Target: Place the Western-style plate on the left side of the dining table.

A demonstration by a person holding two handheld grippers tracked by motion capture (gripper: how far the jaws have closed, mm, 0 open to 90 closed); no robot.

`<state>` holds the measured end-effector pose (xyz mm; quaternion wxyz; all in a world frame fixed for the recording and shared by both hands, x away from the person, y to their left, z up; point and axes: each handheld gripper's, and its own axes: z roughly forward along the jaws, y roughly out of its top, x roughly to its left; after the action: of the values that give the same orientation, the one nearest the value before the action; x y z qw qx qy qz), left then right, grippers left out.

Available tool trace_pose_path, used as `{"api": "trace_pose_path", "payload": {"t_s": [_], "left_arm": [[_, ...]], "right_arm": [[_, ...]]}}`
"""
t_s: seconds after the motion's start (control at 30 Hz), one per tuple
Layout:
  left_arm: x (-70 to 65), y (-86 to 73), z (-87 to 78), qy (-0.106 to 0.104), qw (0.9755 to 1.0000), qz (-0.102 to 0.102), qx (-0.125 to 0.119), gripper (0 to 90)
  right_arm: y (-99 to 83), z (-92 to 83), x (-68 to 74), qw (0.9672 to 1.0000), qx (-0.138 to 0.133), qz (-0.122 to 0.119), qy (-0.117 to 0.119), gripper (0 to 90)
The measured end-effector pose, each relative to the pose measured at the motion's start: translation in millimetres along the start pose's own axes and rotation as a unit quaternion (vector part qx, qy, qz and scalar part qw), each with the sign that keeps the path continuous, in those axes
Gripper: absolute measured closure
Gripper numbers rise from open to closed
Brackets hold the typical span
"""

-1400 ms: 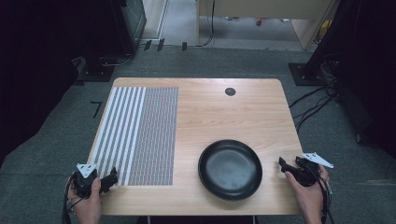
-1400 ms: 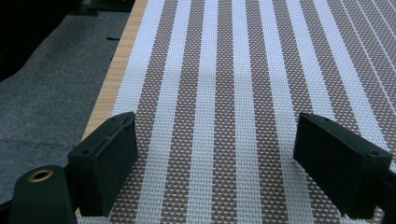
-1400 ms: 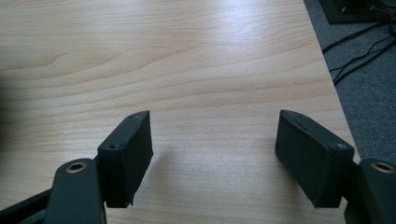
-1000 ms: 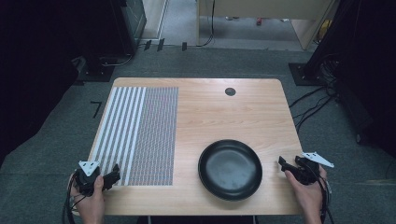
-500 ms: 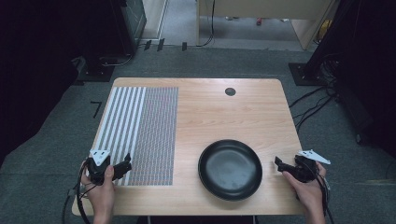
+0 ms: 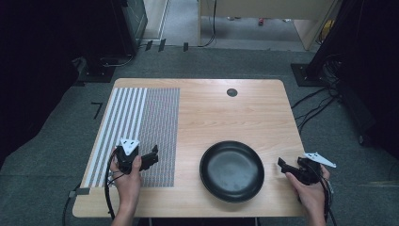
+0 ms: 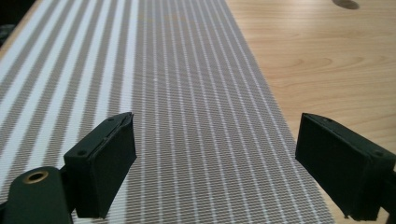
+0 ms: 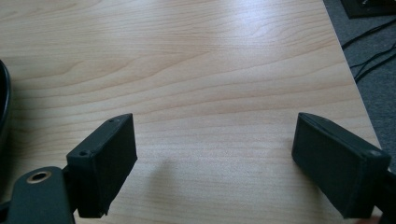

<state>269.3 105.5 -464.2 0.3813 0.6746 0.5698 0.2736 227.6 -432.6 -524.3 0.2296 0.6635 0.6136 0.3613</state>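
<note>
Your left hand-held gripper (image 6: 151,158) hovers over the near end of the striped placemat (image 6: 155,117), jaws spread with nothing between them; that placing suggests the mat is your intended pick-up. Your right hand-held gripper (image 6: 283,165) sits at the near right of the bench (image 6: 244,113), just right of the black bowl (image 6: 232,170) and apart from it, and its jaws have just been opening, now spread wide over bare wood. Farther off, the round cable port (image 6: 232,92) lies near the far edge.
</note>
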Motion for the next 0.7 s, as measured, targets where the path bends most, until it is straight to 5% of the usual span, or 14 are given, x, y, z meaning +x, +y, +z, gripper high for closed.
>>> {"api": "trace_pose_path", "payload": {"t_s": [0.13, 0.37, 0.7], "left_arm": [[-5.2, -0.3, 1.1, -0.012, 0.9999, 0.002, 0.001, 12.0], [-15.8, -0.7, 0.5, -0.034, 0.9994, 0.005, 0.003, 12.1], [-44.1, -4.3, 1.3, -0.072, 0.997, 0.025, 0.011, 12.0]], "right_arm": [[0.4, 0.3, -0.1, 0.9999, 0.003, -0.011, -0.006, 14.9], [4.1, -6.2, -3.7, 0.9996, -0.003, 0.019, -0.022, 16.9], [7.5, -24.5, 24.6, 0.9995, -0.028, -0.002, -0.013, 19.0]]}}
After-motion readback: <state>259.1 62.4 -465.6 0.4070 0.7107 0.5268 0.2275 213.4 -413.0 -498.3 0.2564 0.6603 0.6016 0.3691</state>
